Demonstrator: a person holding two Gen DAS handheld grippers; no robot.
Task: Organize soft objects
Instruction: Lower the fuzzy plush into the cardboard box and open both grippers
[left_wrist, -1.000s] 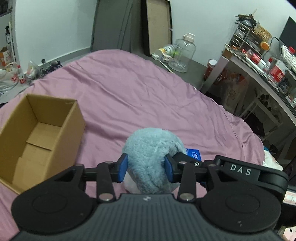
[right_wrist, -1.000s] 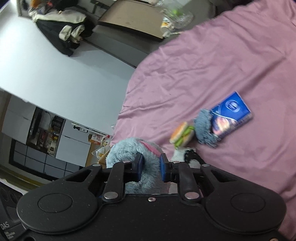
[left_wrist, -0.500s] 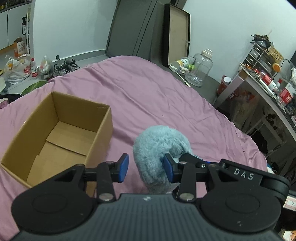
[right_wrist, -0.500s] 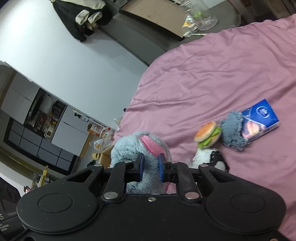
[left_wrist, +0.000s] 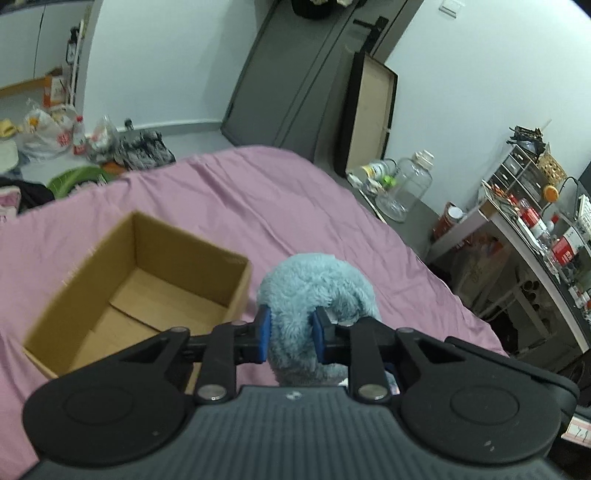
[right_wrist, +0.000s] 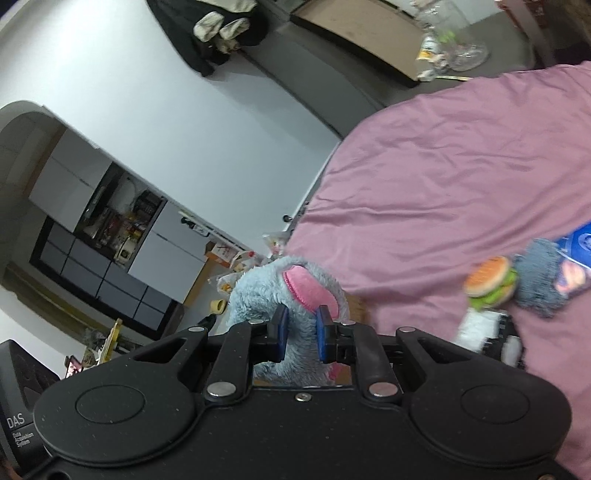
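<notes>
Blue plush toy (left_wrist: 314, 291), pink-lined ear (right_wrist: 308, 290) uppermost, long axis unclear, held above the pink bedsheet (left_wrist: 258, 214) beside the open cardboard box (left_wrist: 147, 280). Left gripper (left_wrist: 291, 334) and right gripper (right_wrist: 300, 334) both narrowly clamped on its fur.

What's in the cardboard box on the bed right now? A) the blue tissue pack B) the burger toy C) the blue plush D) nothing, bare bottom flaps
D: in the left wrist view the cardboard box shows only its bare bottom flaps, while the blue plush is beside it, clamped by the left gripper and the right gripper.
</notes>
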